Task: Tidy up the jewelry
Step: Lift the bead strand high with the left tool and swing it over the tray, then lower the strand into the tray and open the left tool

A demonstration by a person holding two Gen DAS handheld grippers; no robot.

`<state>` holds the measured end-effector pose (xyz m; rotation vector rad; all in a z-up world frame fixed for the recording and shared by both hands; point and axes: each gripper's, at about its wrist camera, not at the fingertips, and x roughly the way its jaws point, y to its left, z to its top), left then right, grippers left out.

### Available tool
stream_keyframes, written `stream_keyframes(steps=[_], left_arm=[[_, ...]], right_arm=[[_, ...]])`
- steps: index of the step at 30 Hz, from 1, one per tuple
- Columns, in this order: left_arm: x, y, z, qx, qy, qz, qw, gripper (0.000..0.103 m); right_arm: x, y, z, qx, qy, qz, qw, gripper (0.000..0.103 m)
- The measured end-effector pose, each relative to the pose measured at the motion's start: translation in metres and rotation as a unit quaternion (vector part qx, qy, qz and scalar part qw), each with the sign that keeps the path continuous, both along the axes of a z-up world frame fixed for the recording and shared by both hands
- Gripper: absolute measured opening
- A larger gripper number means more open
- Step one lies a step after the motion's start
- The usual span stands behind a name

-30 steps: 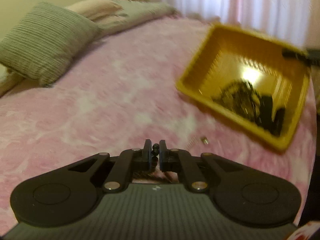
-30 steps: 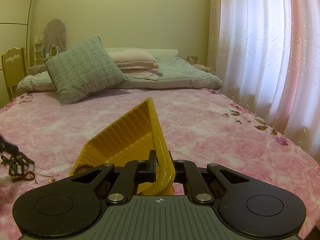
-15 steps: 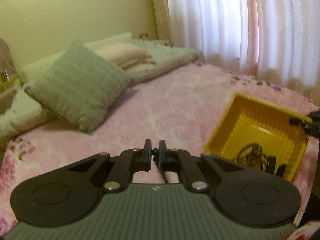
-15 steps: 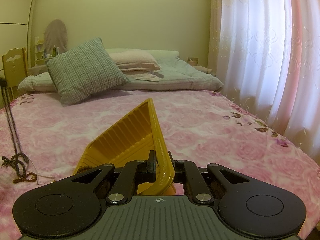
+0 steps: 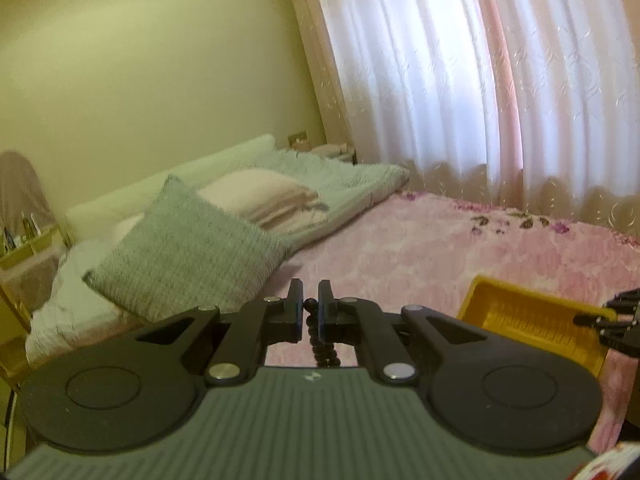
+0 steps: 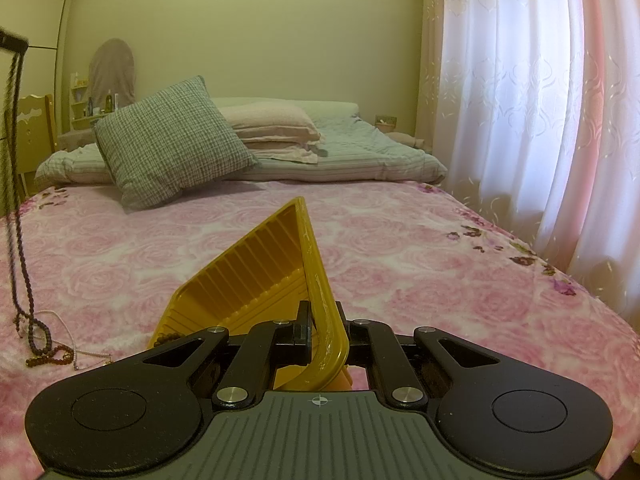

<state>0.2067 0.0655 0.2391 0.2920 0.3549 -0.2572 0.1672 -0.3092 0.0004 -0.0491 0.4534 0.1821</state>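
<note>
My left gripper [image 5: 309, 305] is shut on a dark beaded necklace [image 5: 316, 332] and holds it high above the bed. In the right wrist view the necklace [image 6: 18, 208] hangs as a long strand at the far left, its lower end touching the bedspread. My right gripper [image 6: 324, 330] is shut on the rim of a yellow plastic basket [image 6: 280, 272], tilted on the bed. The basket also shows in the left wrist view [image 5: 528, 312] at the lower right, with my right gripper's fingertips [image 5: 592, 320] on its rim.
A brown bead bracelet [image 6: 52, 358] and a thin white chain [image 6: 80, 354] lie on the pink floral bedspread [image 6: 400, 264] at the left. A grey checked cushion [image 6: 168, 148] and pillows lie at the head. White curtains [image 6: 540, 100] hang at the right.
My left gripper has risen and tilted up, lifting the beaded necklace off the bed so that it hangs as a long strand. The right gripper and basket have stayed put.
</note>
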Motion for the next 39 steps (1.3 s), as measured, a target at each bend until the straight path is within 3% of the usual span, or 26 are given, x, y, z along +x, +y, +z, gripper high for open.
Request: stream_keyframes(steps=[8, 14, 22, 28, 39], left_arm=[[0.009, -0.036, 0.049, -0.003, -0.037, -0.039, 0.9986, 0.006], [0.018, -0.072, 0.079, -0.027, -0.053, -0.081, 0.9949, 0.006], [0.031, -0.134, 0.079, -0.050, -0.051, -0.139, 0.9877, 0.006], [0.052, -0.171, 0.040, -0.060, -0.010, -0.163, 0.9848, 0.006], [0.093, -0.210, -0.084, -0.045, 0.136, -0.180, 0.9732, 0.006]], right_arm=[[0.002, 0.001, 0.002, -0.001, -0.001, 0.000, 1.000, 0.008], [0.003, 0.000, 0.003, 0.002, -0.001, -0.001, 1.000, 0.008], [0.001, 0.000, 0.002, 0.006, -0.003, -0.001, 1.000, 0.008], [0.002, -0.002, 0.000, 0.008, -0.003, -0.002, 1.000, 0.008], [0.001, -0.001, -0.002, 0.011, -0.002, -0.002, 1.000, 0.008]])
